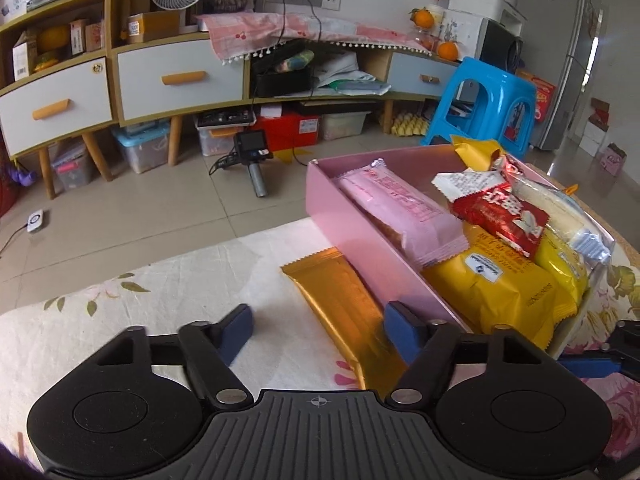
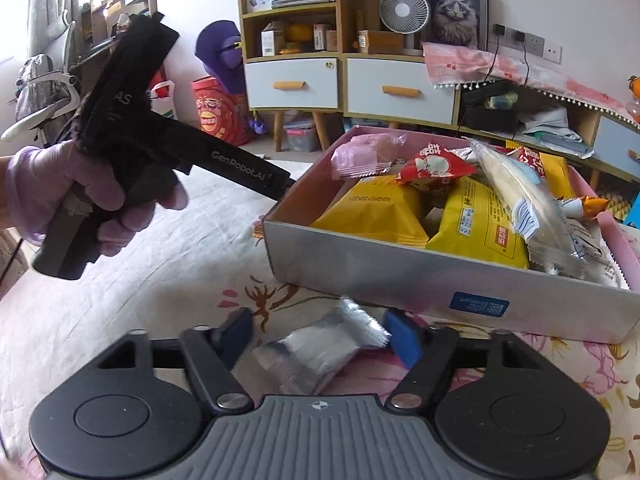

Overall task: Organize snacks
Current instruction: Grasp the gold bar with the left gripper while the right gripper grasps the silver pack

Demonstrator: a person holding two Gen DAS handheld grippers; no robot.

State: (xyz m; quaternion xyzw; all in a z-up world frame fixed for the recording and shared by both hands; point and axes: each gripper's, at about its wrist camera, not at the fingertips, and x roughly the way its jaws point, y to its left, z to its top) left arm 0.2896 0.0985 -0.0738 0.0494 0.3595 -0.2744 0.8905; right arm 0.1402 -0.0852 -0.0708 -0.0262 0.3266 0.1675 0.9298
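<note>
Several snack packets fill pink box (image 1: 340,216), gold packet (image 1: 344,316) beside it

My box (image 1: 336,216) is pink, with a grey side in the right view. Inside are yellow bags (image 2: 376,212), a red packet (image 1: 500,212) and a pink packet (image 1: 400,208). A gold packet (image 1: 340,312) and a silver packet (image 2: 316,352) lie on my flowered white cloth (image 1: 160,300).

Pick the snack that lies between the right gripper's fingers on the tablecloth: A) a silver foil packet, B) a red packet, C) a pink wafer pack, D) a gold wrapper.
A: in the right wrist view the silver foil packet lies on the tablecloth between the right gripper's blue fingers, outside the box.
</note>
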